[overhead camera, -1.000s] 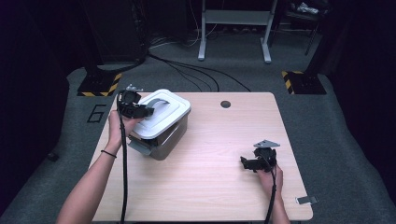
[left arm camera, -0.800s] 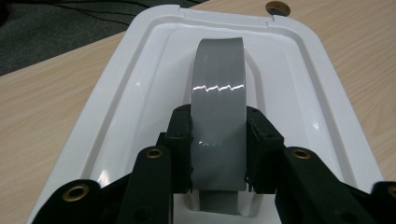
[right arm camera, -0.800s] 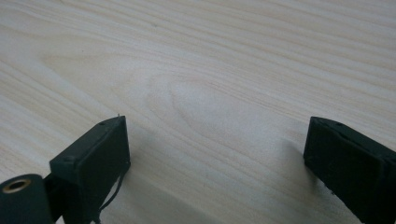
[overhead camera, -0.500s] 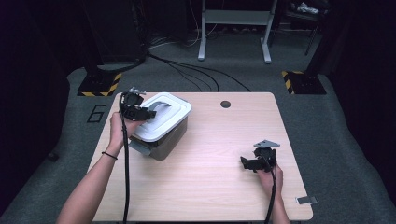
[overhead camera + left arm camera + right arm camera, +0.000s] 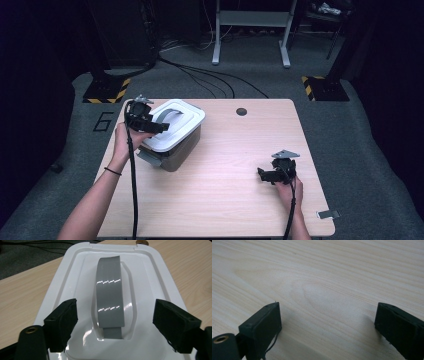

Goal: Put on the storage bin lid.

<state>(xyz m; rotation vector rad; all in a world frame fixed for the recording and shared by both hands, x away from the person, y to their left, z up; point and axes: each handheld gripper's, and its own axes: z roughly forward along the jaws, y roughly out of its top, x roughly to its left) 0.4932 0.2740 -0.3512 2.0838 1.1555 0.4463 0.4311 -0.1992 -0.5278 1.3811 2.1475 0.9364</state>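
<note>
Left gripper (image 5: 161,128) over the near-left part of the white lid (image 5: 175,125), jaws just opened wide, either side of the grey handle (image 5: 110,297) without touching it. Lid seated slightly askew on the grey box (image 5: 172,155), near the table's (image 5: 225,210) far-left corner. Right gripper (image 5: 261,173) low over bare wood near the right edge, jaws wide, nothing between them. 2 forearms entering from the near edge, 1 cable trailing from each gripper.
</note>
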